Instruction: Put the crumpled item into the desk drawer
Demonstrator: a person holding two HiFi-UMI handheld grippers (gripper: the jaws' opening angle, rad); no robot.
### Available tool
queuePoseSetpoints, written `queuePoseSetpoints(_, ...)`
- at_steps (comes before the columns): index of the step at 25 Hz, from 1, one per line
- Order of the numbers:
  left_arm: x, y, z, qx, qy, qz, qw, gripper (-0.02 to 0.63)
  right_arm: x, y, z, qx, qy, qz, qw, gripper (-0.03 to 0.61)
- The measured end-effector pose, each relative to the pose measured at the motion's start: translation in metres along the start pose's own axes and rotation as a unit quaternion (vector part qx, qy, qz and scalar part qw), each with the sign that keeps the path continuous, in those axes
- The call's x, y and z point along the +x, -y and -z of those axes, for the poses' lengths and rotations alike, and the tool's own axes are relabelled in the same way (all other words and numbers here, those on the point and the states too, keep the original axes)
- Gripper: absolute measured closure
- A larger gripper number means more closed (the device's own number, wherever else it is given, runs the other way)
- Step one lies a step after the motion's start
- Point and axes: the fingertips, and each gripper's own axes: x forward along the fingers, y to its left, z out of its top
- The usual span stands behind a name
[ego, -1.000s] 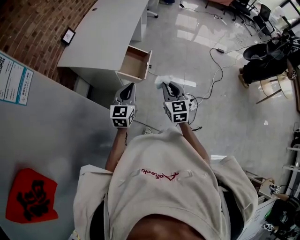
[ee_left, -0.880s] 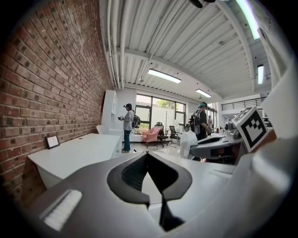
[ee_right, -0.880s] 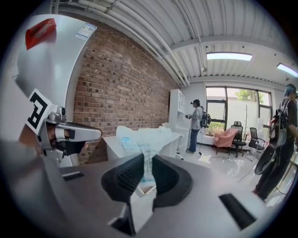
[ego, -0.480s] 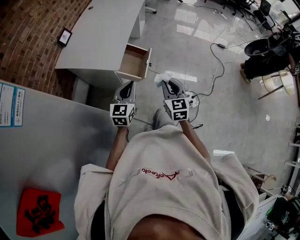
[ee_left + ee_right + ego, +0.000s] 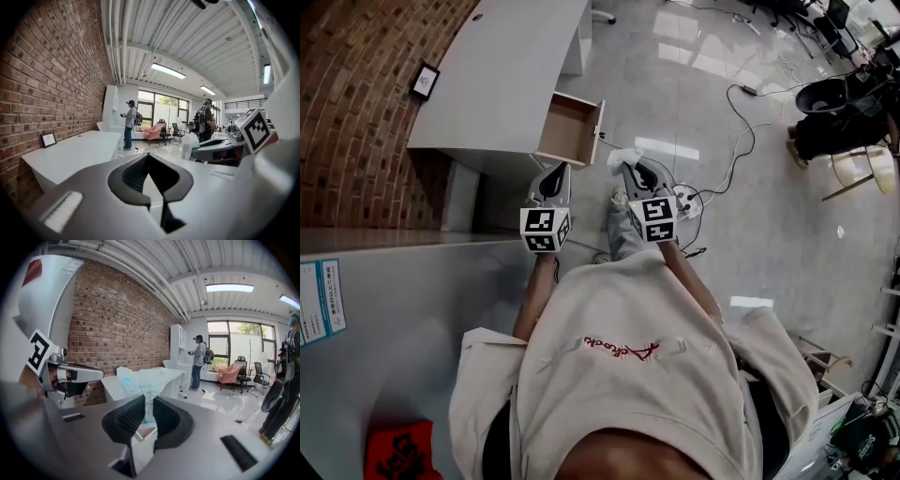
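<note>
A crumpled white wrapper with pale blue print (image 5: 140,380) is pinched in my right gripper (image 5: 149,409), which is shut on it. In the head view the crumpled white item (image 5: 620,157) sticks out ahead of my right gripper (image 5: 631,172), to the right of the open desk drawer (image 5: 569,128). The drawer is pulled out from the white desk (image 5: 502,75) and looks empty. Beside the right one, my left gripper (image 5: 551,181) is shut with nothing in it, just below the drawer's front. From the left gripper view, its jaw tips (image 5: 150,159) meet above the desk top (image 5: 70,157).
A grey cabinet top (image 5: 403,309) fills the lower left of the head view, with a red paper (image 5: 405,454) at its near corner. Cables and a power strip (image 5: 686,199) lie on the glossy floor. People stand far off near the windows (image 5: 198,363). A brick wall (image 5: 356,103) is behind the desk.
The person has stepped toward the desk: the drawer and desk sit closer to the grippers, and the grey cabinet top with the red paper has slid down and back. Both grippers keep their states.
</note>
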Motion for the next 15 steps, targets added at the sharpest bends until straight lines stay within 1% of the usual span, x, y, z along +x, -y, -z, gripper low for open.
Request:
queuePoseSetpoints(9,0.076,-0.033,-0.023,0.001,-0.005,-0.012,0.9999,0.604,0.071,0.05,-0.023,0.004,0.002,-0.012,1.0,0.52)
queuePoseSetpoints(15,0.128,-0.056,-0.043,-0.002,-0.01,-0.028,0.9996,0.604,0.119,0.085,-0.043,0.002,-0.003,-0.031,0.999,0.52)
